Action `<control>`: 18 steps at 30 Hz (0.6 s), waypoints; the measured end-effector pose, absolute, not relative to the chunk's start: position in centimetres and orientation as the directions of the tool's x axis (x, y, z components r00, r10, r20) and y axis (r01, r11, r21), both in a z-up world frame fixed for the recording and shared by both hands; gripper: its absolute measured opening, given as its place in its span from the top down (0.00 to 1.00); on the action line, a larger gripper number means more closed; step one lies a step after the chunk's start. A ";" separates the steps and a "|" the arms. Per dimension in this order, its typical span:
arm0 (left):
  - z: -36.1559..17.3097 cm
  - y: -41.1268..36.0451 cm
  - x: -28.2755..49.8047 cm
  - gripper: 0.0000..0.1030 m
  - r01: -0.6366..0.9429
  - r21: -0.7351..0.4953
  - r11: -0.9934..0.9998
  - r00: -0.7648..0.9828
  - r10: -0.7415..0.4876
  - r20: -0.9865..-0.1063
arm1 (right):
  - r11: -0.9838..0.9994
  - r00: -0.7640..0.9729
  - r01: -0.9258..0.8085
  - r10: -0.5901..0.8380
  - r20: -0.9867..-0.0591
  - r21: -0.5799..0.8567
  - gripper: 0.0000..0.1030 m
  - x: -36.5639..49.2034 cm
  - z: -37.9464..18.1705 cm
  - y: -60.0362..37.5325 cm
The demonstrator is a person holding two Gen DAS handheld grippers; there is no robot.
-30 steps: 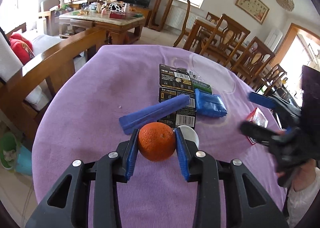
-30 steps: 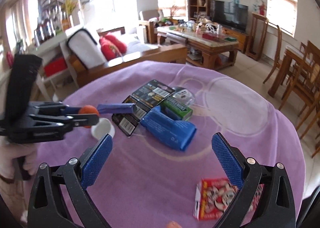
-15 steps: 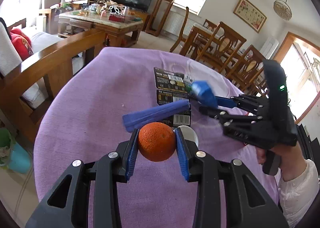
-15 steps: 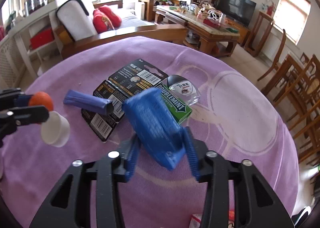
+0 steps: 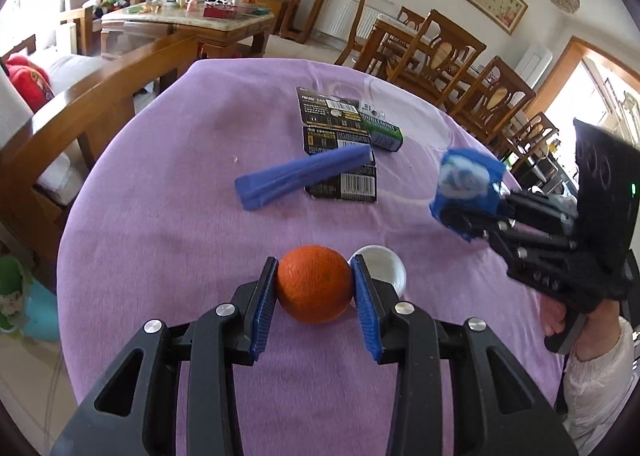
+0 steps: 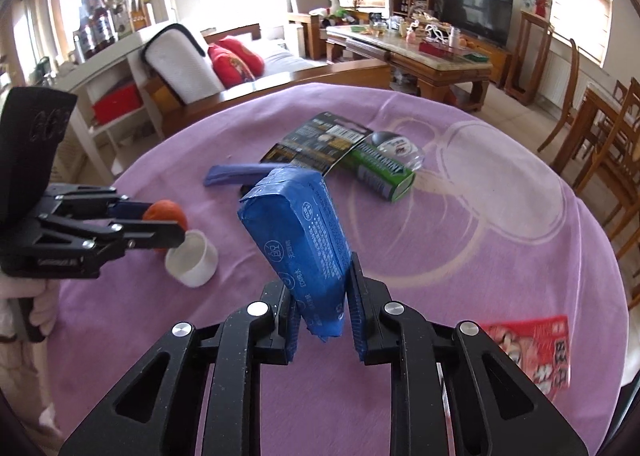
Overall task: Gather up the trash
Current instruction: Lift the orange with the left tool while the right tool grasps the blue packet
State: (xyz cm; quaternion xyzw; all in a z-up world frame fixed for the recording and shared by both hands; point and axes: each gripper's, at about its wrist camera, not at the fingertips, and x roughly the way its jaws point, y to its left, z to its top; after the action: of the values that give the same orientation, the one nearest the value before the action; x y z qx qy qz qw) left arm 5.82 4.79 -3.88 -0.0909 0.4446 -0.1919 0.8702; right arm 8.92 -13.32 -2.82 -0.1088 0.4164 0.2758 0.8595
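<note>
My left gripper [image 5: 314,290] is shut on an orange [image 5: 314,283] just above the purple tablecloth [image 5: 160,223]; it also shows in the right wrist view [image 6: 160,234]. My right gripper [image 6: 322,310] is shut on a blue tissue pack [image 6: 298,240] and holds it lifted above the table; the pack shows at the right of the left wrist view [image 5: 466,185]. On the cloth lie a long blue wrapper [image 5: 304,175], black battery cards [image 5: 336,143], a green gum pack [image 6: 380,171] and a red snack packet [image 6: 532,352].
A white cup [image 6: 192,258] stands beside the orange, to its right in the left wrist view [image 5: 384,268]. A clear round lid [image 6: 400,145] lies behind the gum pack. Wooden chairs [image 5: 448,59] ring the far side; a wooden bench [image 5: 100,111] is at the left.
My right gripper closed on the blue tissue pack, lifted it off the cloth and drew it back to the right. My left gripper kept holding the orange.
</note>
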 end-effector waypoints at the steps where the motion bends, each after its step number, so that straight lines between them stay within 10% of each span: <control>1: -3.9 5.0 5.7 0.63 0.248 -0.342 0.906 0.532 -0.422 -0.734 | 0.822 0.499 -0.568 0.387 -0.776 0.045 0.80 8.4 -2.8 -13.4; 18: -3.8 6.4 4.2 0.64 0.172 -0.445 0.879 0.584 -0.455 -0.672 | 0.830 0.498 -0.548 0.424 -0.757 0.106 0.79 4.1 -2.3 -15.5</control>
State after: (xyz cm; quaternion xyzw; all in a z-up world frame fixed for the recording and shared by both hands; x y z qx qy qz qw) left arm 4.19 6.36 -3.83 -0.1687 0.4190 -0.1795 0.8739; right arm 4.06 -15.49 -2.28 -0.0743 0.4145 0.2818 0.8621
